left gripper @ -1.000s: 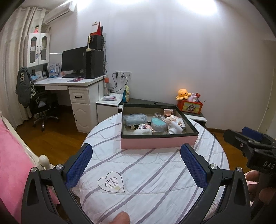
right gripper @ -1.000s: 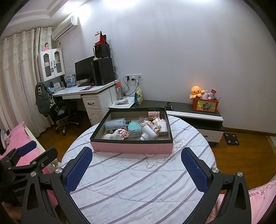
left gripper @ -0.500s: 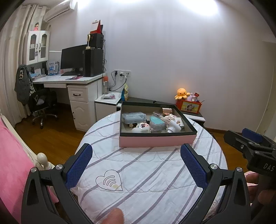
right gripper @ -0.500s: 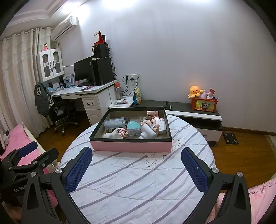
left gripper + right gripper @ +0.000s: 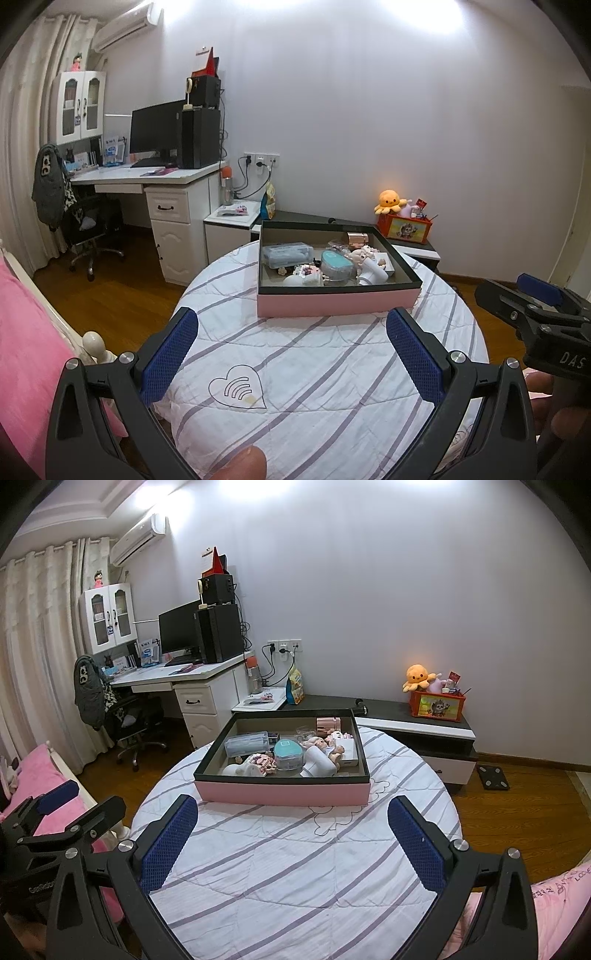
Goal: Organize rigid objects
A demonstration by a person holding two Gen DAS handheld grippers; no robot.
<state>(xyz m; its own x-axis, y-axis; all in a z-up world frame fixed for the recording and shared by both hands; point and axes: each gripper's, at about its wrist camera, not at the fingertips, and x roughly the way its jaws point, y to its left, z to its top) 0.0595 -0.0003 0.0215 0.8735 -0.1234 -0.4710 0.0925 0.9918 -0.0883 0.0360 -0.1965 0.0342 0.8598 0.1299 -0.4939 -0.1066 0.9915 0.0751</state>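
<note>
Left tool (image 5: 291,354) is spread wide w/ nothing between its blue pads (image 5: 168,356); right tool (image 5: 291,843) likewise wide apart & empty. Both hang over the near edge of the round bench (image 5: 295,867), which wears a white cloth w/ grey stripes. In the left wrist view the right tool (image 5: 535,314) shows at the far right, blue-tipped, beside the bench edge; in the right wrist view the left tool (image 5: 59,812) shows at far left.

Just under the left tool, slightly left of center, a heart outline (image 5: 236,387) is stitched on the cloth. A fingertip pokes in at the bottom edge of that view.

Ahead of both tools, past mid-bench, sits the pink box (image 5: 282,792) w/ a dark rim, well apart from the pads. Inside, packed toward the middle & right: clear plastic case (image 5: 246,743) at back left, teal-lidded round container (image 5: 289,753) center, white cylinder (image 5: 319,766) lying right of it, small doll figures (image 5: 317,743) behind, a rose-gold jar (image 5: 328,724) at the back wall, white flat box (image 5: 347,753) far right.

Beyond the bench: low dark cabinet (image 5: 406,716) w/ orange octopus plush (image 5: 419,675) on a red box, & left of that a white desk (image 5: 184,679) w/ monitor & PC tower.
</note>
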